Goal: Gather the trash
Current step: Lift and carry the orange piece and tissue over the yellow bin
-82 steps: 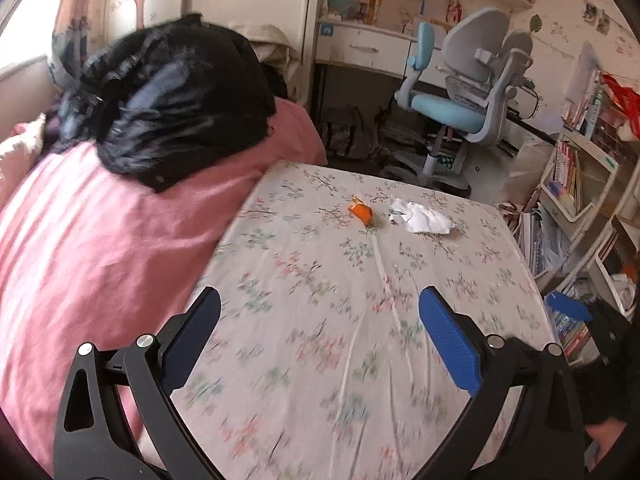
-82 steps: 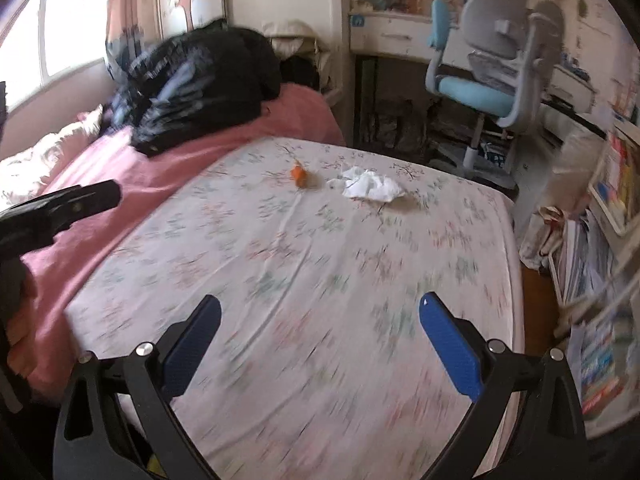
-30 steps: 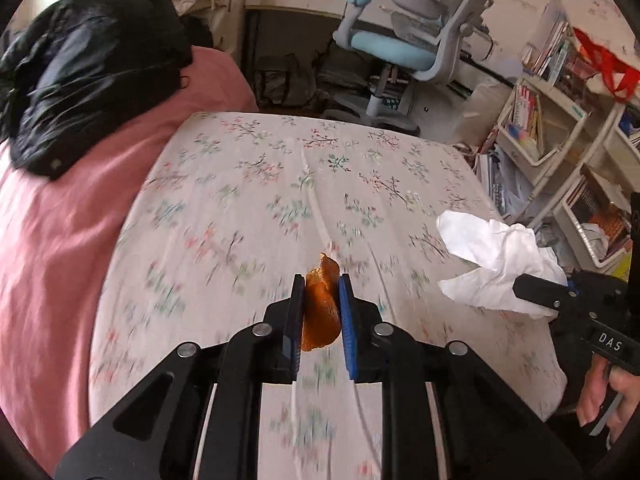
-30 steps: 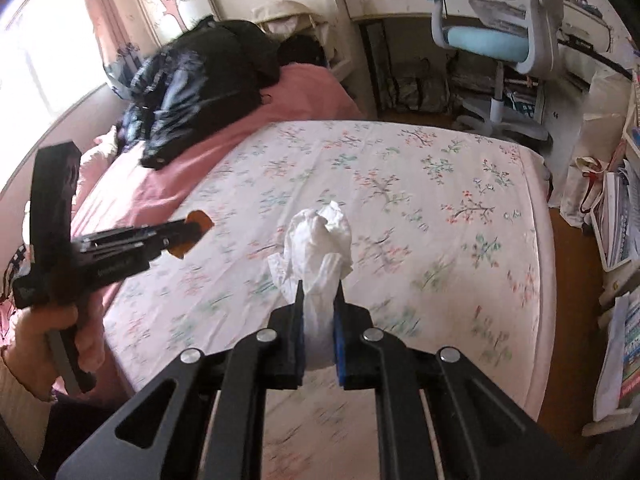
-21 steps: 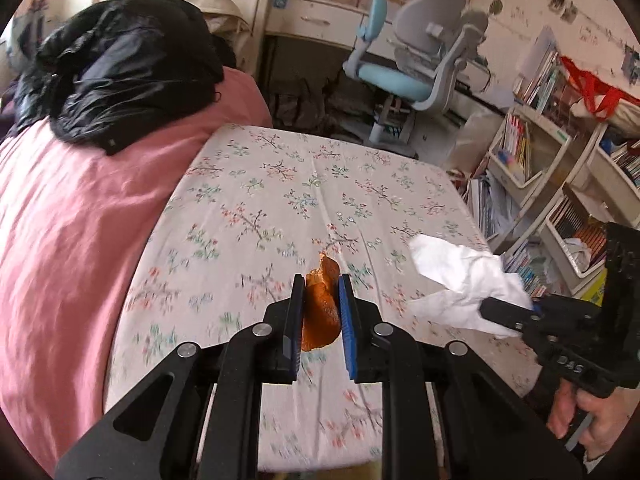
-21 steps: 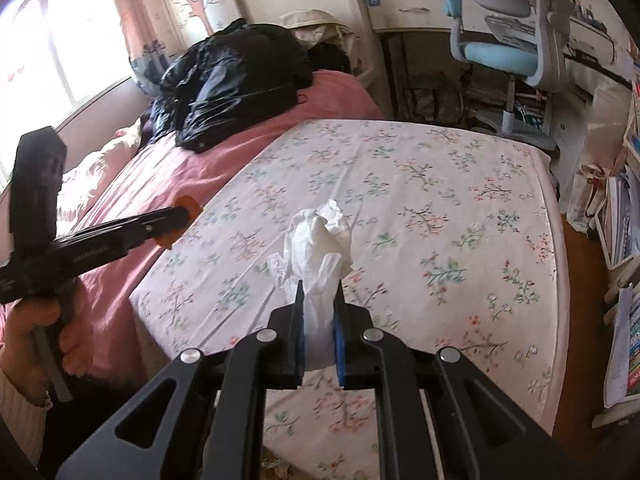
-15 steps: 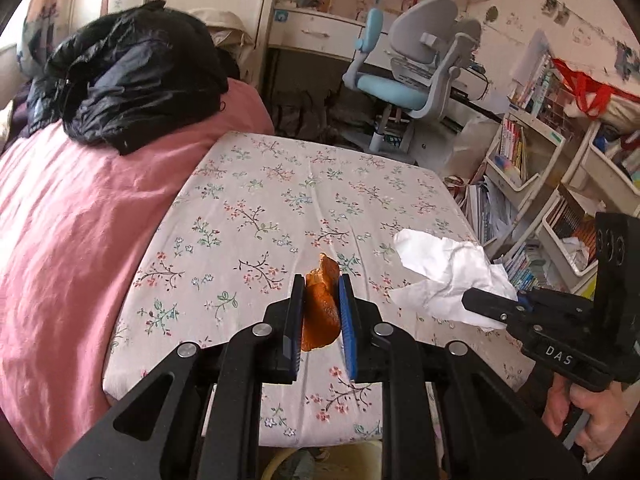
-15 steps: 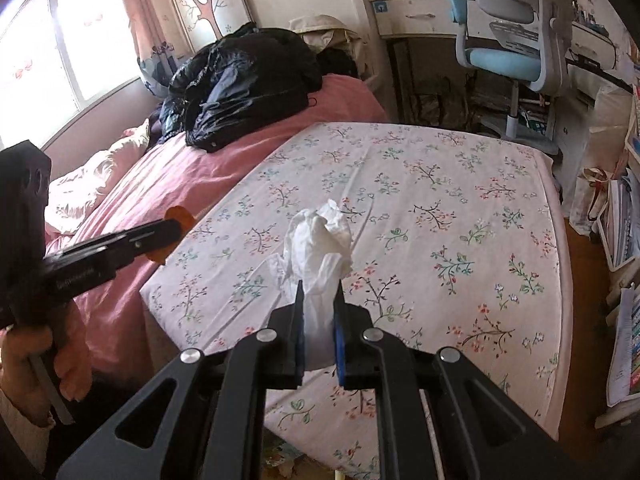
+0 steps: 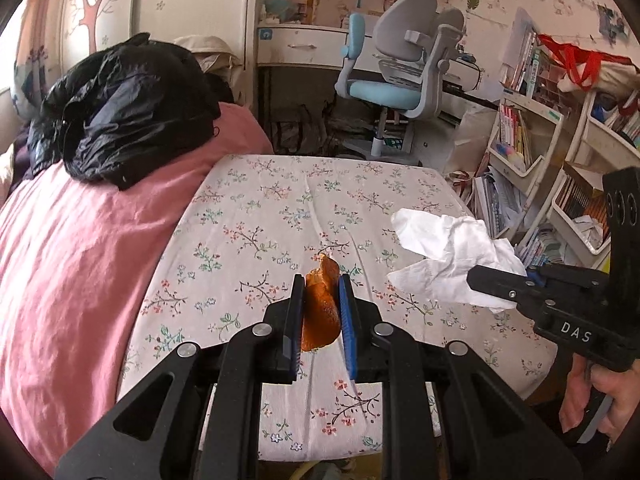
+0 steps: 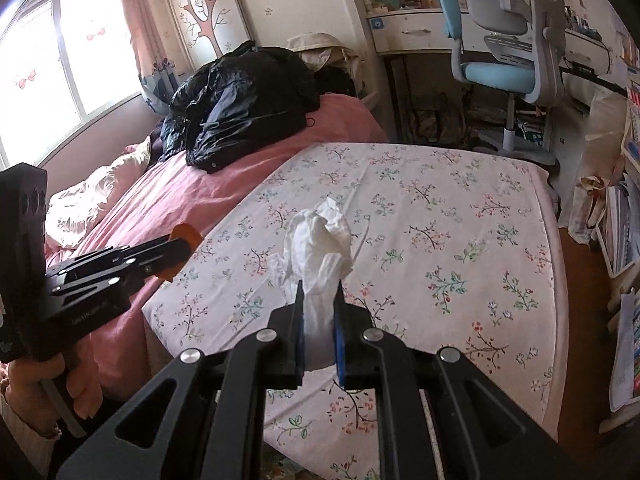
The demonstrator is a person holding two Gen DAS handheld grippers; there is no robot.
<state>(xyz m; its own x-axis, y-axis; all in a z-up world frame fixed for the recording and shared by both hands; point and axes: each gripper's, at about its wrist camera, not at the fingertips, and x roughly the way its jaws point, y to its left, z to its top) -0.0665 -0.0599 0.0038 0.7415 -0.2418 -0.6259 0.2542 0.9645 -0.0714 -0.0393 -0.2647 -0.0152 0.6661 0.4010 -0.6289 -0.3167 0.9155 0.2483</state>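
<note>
The left gripper [image 9: 319, 305] pinches an orange peel [image 9: 319, 311]; the right gripper [image 10: 318, 322] clamps a crumpled tissue [image 10: 318, 248], both above the bed's [image 9: 280, 200] near edge. The loosely bunched tissue could slip free.

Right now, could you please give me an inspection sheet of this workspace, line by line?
Surface: floral bedsheet, no loose trash seen on it.
Job's things: orange peel piece and crumpled white tissue, both lifted off the sheet.
Clutter: black jacket heaped on the pink blanket.
Grippers: left gripper shut on the peel; right gripper shut on the tissue.
Cables: nothing seen.
Surroundings: blue desk chair, white desk, bookshelves, window.
</note>
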